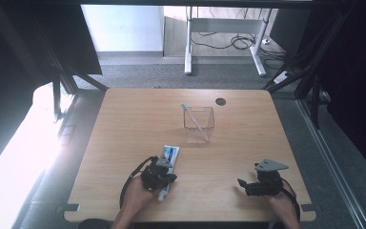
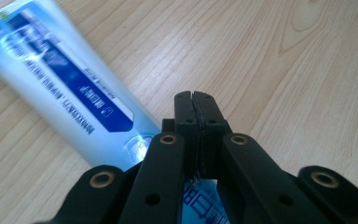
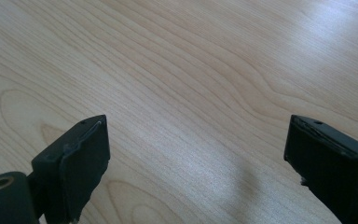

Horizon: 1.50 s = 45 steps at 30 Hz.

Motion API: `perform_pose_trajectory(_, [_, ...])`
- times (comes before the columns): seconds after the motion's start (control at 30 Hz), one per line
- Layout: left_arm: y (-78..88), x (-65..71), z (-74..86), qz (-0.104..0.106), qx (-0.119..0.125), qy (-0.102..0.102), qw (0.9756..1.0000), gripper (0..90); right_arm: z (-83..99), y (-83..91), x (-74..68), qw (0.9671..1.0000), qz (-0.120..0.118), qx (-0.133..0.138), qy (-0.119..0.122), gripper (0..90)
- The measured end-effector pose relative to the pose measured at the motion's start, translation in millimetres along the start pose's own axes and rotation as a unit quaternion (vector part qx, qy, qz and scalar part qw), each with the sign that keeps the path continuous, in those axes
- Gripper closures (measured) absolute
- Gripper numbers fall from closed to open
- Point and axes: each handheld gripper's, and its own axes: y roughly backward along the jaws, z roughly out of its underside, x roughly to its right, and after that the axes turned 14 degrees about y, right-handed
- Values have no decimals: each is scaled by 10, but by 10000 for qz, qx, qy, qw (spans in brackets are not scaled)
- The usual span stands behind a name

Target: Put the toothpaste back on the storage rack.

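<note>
A white and blue toothpaste tube (image 1: 169, 157) lies flat on the wooden table (image 1: 124, 124), near the front left. My left gripper (image 1: 164, 177) sits over the tube's near end. In the left gripper view its jaws (image 2: 195, 100) are pressed together with nothing between them, and the tube (image 2: 60, 88) runs off to the upper left beneath them. My right gripper (image 1: 242, 183) rests low at the front right. In its own view it stands open (image 3: 196, 140) over bare wood.
A clear plastic box (image 1: 205, 125) stands at the middle of the table with a pink toothbrush (image 1: 195, 121) leaning in it. A dark round hole (image 1: 220, 101) is in the tabletop behind it. Desk legs and cables (image 1: 238, 43) lie on the floor beyond.
</note>
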Motion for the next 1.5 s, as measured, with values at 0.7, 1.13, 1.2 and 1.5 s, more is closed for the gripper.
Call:
perform_pose_trajectory(0.7, [170,-250,113,-77,-12,58,10000,879,3,1,4,10000,8,-22,27,76])
perform_pose_trajectory(1.13, [333,-259,-68,-370,-26,29,9993,684,4,1,6,10000,8,-23,35,77])
perform_pose_trajectory(1.2, [334,-283,-101,-445,-110,39,9989,645,5,-2,5,10000,4,-16,22,77])
perform_pose_trajectory(1.5, [242,-338,-228,-620,-381,221,9971,520,15,-6,16,10000,11,-32,8,78])
